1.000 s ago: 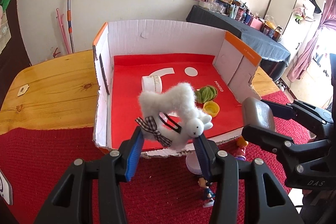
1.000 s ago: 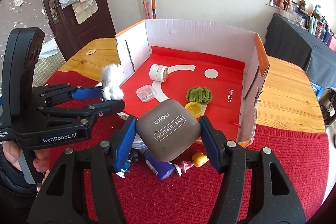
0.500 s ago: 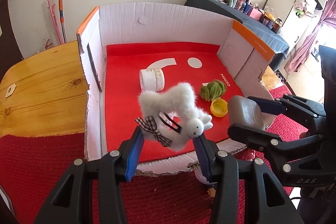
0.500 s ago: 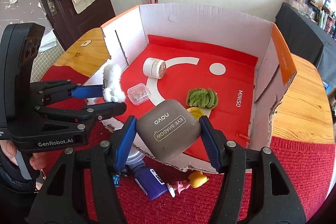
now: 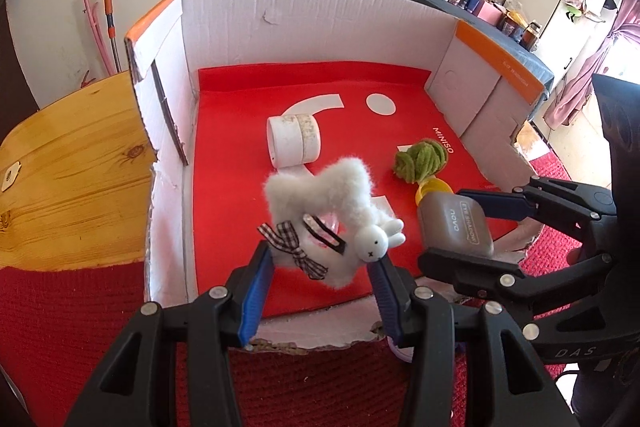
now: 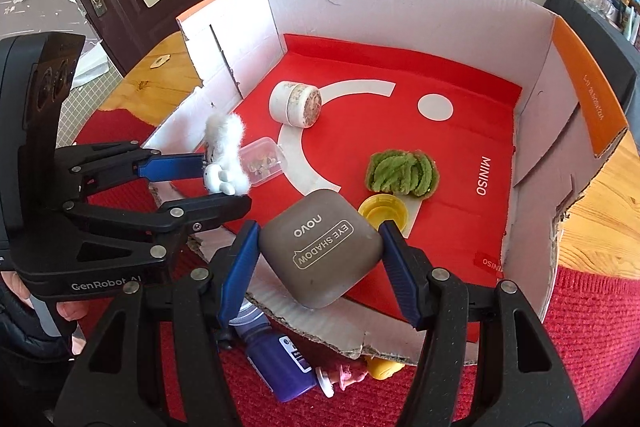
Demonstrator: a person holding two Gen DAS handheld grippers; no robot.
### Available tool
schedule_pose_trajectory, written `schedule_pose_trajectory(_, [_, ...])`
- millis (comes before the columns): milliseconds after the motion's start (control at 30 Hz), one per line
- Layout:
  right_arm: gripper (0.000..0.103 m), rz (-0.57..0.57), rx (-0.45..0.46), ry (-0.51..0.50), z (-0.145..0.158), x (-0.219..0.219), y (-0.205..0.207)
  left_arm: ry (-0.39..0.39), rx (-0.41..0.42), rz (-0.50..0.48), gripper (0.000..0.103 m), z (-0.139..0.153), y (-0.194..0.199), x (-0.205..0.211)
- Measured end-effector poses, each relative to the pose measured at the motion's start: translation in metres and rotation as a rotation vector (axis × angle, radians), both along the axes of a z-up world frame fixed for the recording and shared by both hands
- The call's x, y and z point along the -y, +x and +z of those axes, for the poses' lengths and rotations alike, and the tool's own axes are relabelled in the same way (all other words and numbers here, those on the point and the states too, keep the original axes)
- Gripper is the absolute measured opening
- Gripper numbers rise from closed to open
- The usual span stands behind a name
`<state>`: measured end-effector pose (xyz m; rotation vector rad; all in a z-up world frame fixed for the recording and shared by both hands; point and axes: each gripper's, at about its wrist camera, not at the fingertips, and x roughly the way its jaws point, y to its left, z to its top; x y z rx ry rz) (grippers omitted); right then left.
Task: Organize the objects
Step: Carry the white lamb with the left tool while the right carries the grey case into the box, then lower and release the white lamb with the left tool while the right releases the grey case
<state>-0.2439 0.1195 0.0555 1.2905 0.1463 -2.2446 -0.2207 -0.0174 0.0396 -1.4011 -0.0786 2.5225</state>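
Observation:
My left gripper (image 5: 322, 269) is shut on a white fluffy rabbit toy (image 5: 332, 211) with a checked bow, held above the near part of the red-floored cardboard box (image 5: 304, 27). My right gripper (image 6: 316, 253) is shut on a grey-brown eye shadow case (image 6: 322, 247), also over the box's near edge; the same case (image 5: 454, 223) appears at right in the left wrist view. From the right wrist camera the rabbit toy (image 6: 226, 151) hangs at left in the other gripper. In the box lie a white round jar (image 6: 296, 103), a clear small box (image 6: 264, 161), a green knitted piece (image 6: 402, 173) and a yellow lid (image 6: 384, 213).
The box stands on a wooden table (image 5: 76, 163) partly covered by a red cloth (image 5: 68, 315). In front of the box lie a purple bottle (image 6: 280, 365), a small pink figure (image 6: 340, 375) and a yellow toy (image 6: 384, 367). A hand (image 6: 66, 311) grips the left tool.
Both grippers have moved forward and down over the box's near edge, so the box looks larger and closer. Each keeps its grip on its object.

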Motion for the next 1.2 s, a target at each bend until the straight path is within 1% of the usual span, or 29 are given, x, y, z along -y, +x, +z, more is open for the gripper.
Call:
schedule_pose_trajectory(67, [0.059, 0.004, 0.010, -0.001, -0.002, 0.001, -0.001, 0.011, -0.006, -0.006, 0.050, 0.003, 0.000, 0.000])
schedule_pose_trajectory(167, [0.059, 0.011, 0.026, -0.001, -0.005, 0.003, -0.002, -0.025, -0.041, -0.019, 0.049, 0.008, 0.002, -0.004])
schedule_pose_trajectory(300, [0.059, 0.009, 0.041, -0.008, -0.008, -0.001, -0.005, 0.003, 0.003, -0.016, 0.050, -0.002, -0.007, -0.001])
schedule_pose_trajectory(467, [0.059, 0.016, 0.075, -0.011, -0.015, -0.001, -0.005, -0.019, 0.010, -0.020, 0.050, -0.004, -0.004, -0.005])
schedule_pose_trajectory(633, [0.059, 0.023, 0.095, -0.026, -0.014, -0.005, -0.007, -0.044, 0.028, -0.026, 0.050, -0.006, 0.002, -0.010])
schedule_pose_trajectory(733, [0.059, 0.014, 0.088, -0.017, -0.013, -0.007, -0.009, -0.025, 0.043, -0.023, 0.050, -0.006, -0.003, -0.011])
schedule_pose_trajectory(900, [0.059, -0.019, 0.077, -0.005, -0.014, -0.012, -0.020, -0.041, 0.041, -0.033, 0.050, -0.007, -0.011, -0.017])
schedule_pose_trajectory(1100, [0.059, -0.065, 0.033, 0.029, -0.015, -0.022, -0.027, -0.050, 0.017, -0.021, 0.050, -0.010, -0.022, -0.019])
schedule_pose_trajectory(1200, [0.059, -0.073, 0.013, 0.048, -0.016, -0.020, -0.027, -0.070, -0.005, -0.001, 0.050, -0.013, -0.027, -0.018])
